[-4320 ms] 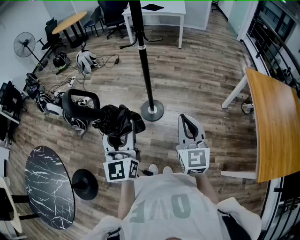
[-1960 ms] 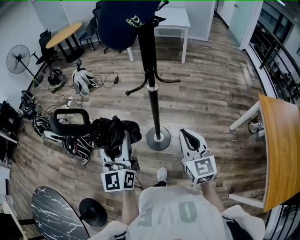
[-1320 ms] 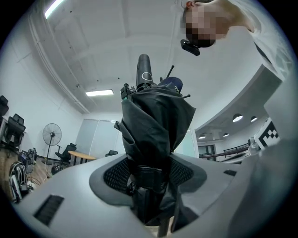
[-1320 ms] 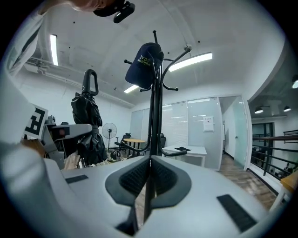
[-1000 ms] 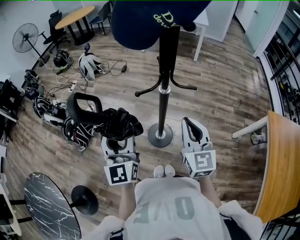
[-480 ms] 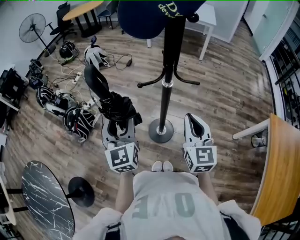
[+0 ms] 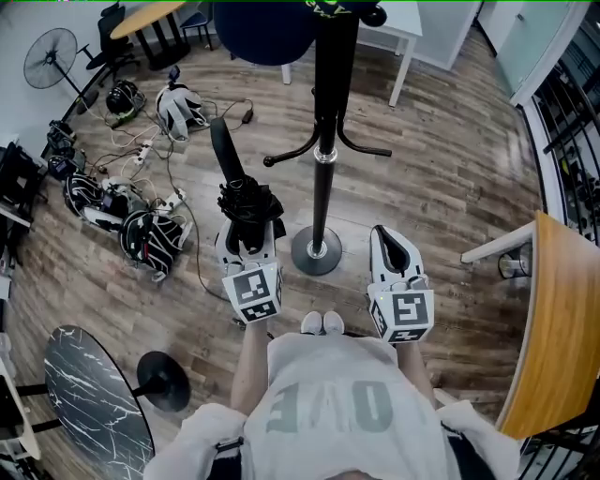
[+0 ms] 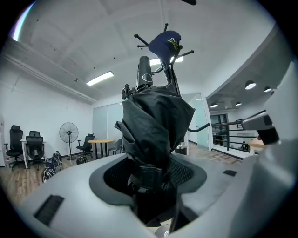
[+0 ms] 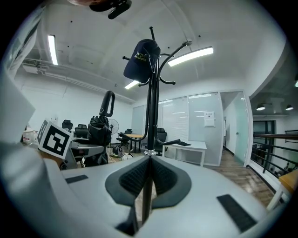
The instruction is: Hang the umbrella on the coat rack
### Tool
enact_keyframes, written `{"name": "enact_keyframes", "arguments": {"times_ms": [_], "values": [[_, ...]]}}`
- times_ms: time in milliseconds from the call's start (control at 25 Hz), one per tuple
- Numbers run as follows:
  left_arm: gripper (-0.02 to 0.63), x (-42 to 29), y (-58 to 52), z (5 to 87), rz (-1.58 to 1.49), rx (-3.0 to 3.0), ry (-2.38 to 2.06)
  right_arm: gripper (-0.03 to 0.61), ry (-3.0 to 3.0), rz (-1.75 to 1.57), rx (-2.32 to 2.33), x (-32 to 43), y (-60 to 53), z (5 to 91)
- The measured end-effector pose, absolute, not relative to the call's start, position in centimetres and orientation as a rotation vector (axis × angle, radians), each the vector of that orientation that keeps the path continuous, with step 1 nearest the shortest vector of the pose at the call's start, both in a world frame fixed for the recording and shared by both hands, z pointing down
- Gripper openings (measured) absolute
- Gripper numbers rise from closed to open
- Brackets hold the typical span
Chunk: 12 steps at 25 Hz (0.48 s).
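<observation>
My left gripper (image 7: 249, 236) is shut on a folded black umbrella (image 7: 247, 208). The umbrella's curved handle (image 7: 223, 155) rises away from me, just left of the coat rack. The black coat rack (image 7: 323, 131) stands on a round base (image 7: 316, 251) and carries a navy cap (image 7: 262, 23) at its top. In the left gripper view the umbrella (image 8: 156, 135) fills the jaws, with the cap (image 8: 166, 44) behind its handle (image 8: 144, 74). My right gripper (image 7: 392, 255) is shut on nothing, right of the base. The right gripper view shows the rack (image 9: 150, 107) straight ahead and the umbrella (image 9: 98, 128) at the left.
A wooden table (image 7: 562, 309) stands at the right and a white table (image 7: 403, 19) behind the rack. Helmets and cables (image 7: 141, 234) litter the floor at the left, near a fan (image 7: 47, 58). A round marble table (image 7: 89, 394) and a black stand base (image 7: 164, 380) are at the lower left.
The umbrella has swung from lying sideways, handle to the left, to standing with its handle up beside the rack pole. The right gripper has kept its place.
</observation>
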<state>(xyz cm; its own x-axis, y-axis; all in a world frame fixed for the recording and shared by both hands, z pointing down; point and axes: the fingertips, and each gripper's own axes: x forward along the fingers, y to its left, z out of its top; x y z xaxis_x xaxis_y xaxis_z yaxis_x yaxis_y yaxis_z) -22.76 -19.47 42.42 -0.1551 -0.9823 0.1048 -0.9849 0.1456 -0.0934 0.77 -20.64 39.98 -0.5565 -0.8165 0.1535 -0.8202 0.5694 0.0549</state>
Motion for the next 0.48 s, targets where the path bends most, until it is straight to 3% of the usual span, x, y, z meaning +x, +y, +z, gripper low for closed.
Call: {"name": "enact_keyframes", "arguments": {"times_ms": [480], "values": [[0.252,-21.0,-21.7,47.8,0.316,2.048,-2.222,0.031,-2.544,0.057,1.468,3.9,-20.5,41.0]]}}
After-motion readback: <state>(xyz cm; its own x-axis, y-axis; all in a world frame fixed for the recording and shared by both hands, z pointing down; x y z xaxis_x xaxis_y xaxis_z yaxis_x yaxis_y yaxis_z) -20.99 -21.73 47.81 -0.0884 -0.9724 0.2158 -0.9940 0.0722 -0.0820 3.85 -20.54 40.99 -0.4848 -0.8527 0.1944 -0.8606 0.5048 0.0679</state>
